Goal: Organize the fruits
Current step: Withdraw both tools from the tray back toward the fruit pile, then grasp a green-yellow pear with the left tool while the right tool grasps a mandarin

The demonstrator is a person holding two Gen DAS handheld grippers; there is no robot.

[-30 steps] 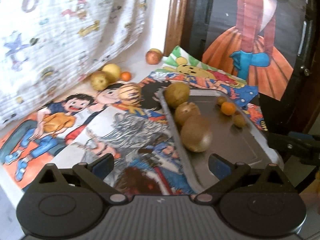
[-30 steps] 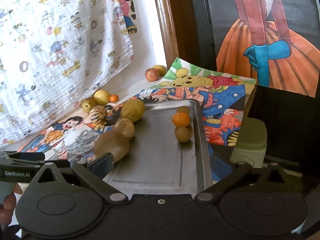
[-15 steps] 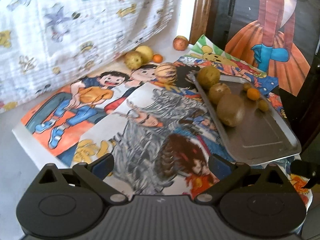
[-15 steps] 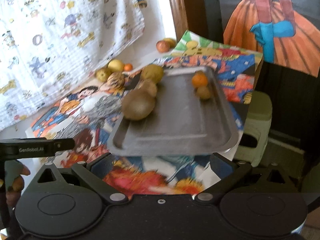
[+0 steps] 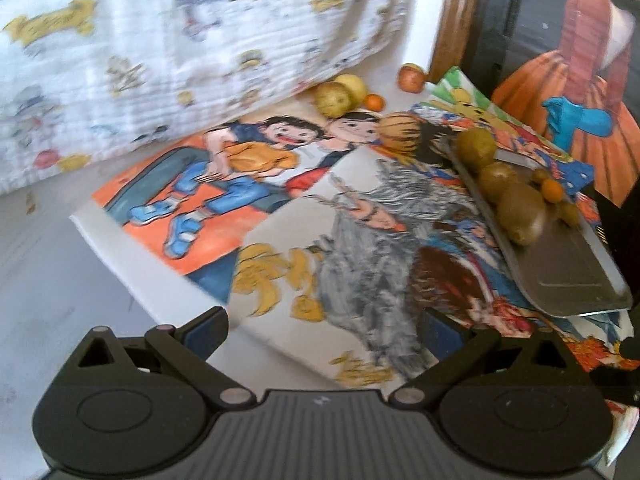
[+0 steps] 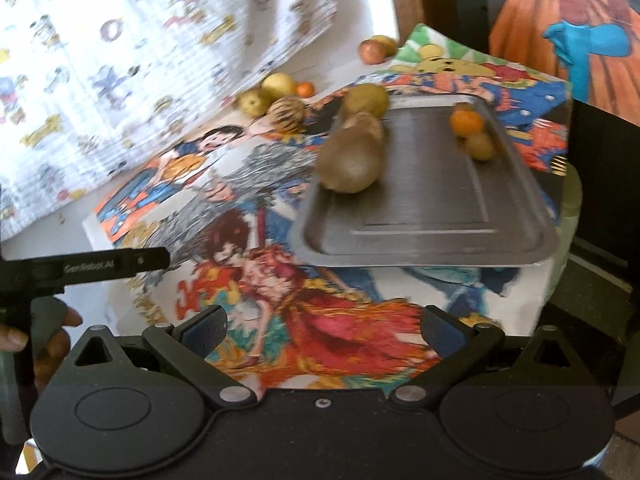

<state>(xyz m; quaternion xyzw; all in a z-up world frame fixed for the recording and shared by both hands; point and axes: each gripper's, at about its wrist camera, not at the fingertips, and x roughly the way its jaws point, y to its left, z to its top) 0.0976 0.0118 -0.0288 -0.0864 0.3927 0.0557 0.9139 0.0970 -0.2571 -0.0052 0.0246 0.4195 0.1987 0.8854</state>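
I'm holding my left gripper (image 5: pixel 322 320) over the bare white tabletop (image 5: pixel 60 280) at the left, jaws spread wide and gripping nothing, and it is pointing across the cartoon posters (image 5: pixel 248 176), I reckon because the loose fruit is waiting beyond them. Sitting at the foot of the printed cloth (image 5: pixel 160 40) are a greenish fruit (image 5: pixel 333 98), a yellow one (image 5: pixel 354 85) tucked behind it, a small orange (image 5: pixel 374 101) and a striped round fruit (image 5: pixel 399 133); a reddish fruit (image 5: pixel 410 77) is lying apart by the wooden frame. Further right, the metal tray (image 6: pixel 440 216) is resting on the posters, three brown fruits (image 6: pixel 352 156) lining its left rim and an orange one (image 6: pixel 466 122) with small companions near its right rim, sorted by kind, I'd judge. My right gripper (image 6: pixel 322 328) is hanging before the tray, likewise splayed and empty. Everything is smearing with motion, so I can't name the fruits, and the tray's far corner is hiding behind them.
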